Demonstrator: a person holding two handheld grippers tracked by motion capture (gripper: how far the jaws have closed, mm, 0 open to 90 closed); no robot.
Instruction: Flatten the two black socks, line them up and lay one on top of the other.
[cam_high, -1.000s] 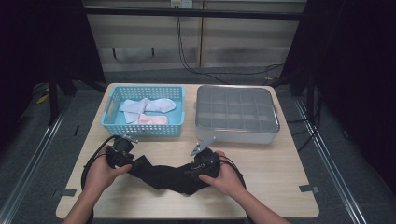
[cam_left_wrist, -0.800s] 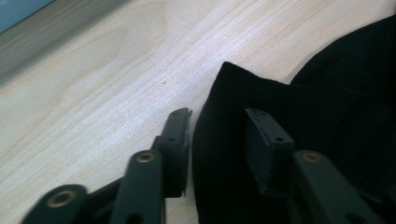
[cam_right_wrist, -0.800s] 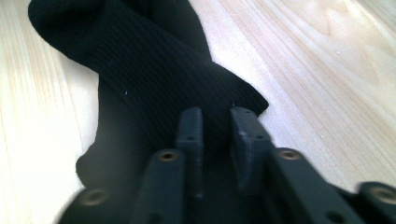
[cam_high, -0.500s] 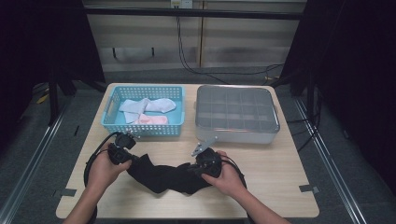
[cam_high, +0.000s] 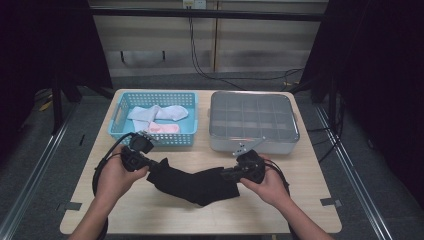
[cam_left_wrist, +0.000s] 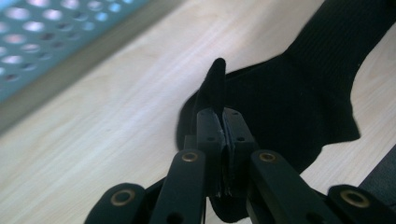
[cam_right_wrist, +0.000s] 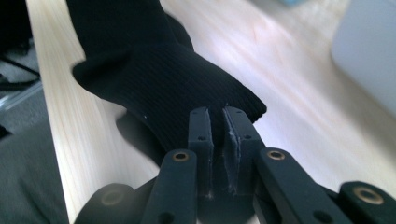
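A black sock (cam_high: 195, 182) hangs stretched between my two grippers just above the front of the wooden table (cam_high: 305, 205). My left gripper (cam_high: 157, 166) is shut on the sock's left end; in the left gripper view a fold of black fabric (cam_left_wrist: 215, 84) pokes up between the shut jaws (cam_left_wrist: 223, 112). My right gripper (cam_high: 227, 174) has just been closing and now pinches the sock's ribbed edge (cam_right_wrist: 154, 79) between its pads (cam_right_wrist: 217, 112). A hand holds each gripper.
A light blue basket (cam_high: 120, 116) at the back left holds pale socks (cam_high: 157, 113) and a pink one (cam_high: 164, 128). To its right stands a grey metal tray (cam_high: 254, 145) divided into several compartments. Dark floor surrounds the table.
Both grippers have risen a little and moved apart, lifting the black sock's ends off the table and pulling it out between them.
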